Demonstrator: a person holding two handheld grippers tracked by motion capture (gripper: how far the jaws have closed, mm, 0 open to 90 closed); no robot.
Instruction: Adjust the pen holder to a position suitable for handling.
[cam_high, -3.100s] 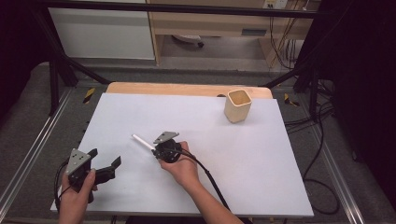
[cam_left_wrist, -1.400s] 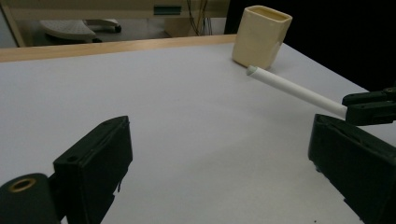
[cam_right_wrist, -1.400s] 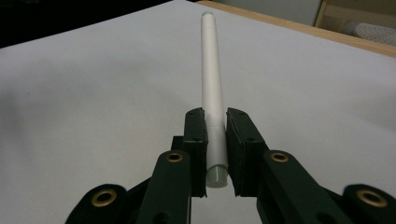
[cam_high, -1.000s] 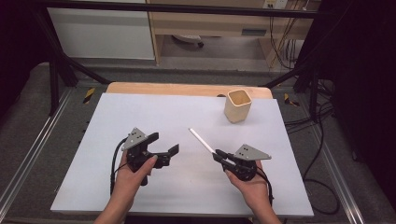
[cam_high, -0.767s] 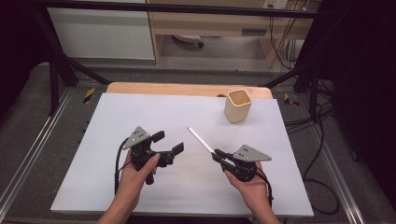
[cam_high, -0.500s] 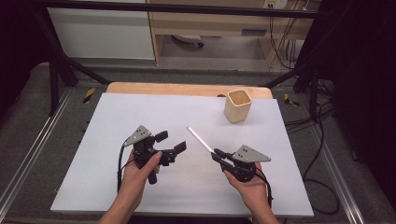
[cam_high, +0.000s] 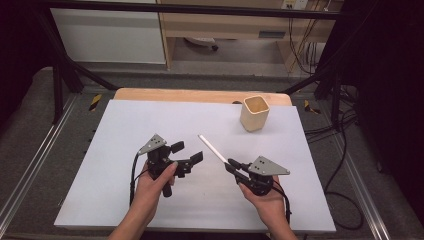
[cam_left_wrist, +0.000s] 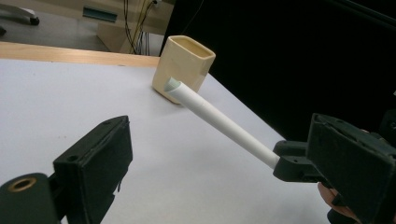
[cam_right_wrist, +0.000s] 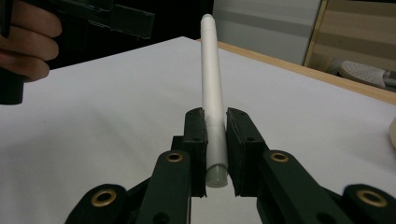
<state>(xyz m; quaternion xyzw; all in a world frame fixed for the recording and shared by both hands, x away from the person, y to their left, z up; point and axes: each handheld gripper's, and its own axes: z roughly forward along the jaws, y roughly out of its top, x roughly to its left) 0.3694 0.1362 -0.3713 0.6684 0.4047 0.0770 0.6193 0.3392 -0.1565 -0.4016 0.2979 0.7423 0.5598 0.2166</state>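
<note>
On the white table (cam_high: 125, 130) the right gripper (cam_high: 233, 165) is clamped on the base of a white pen (cam_high: 213, 149) held above the surface, and the left gripper (cam_high: 187, 156), jaws apart beside it, probably ought to close squarely around its free end.

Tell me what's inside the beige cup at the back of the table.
Inside the beige cup, the high view shows only bare inner walls below the rim, with nothing sticking out. Its bottom is hidden by the near wall. The white pen is still outside it, clamped in the right gripper.
</note>
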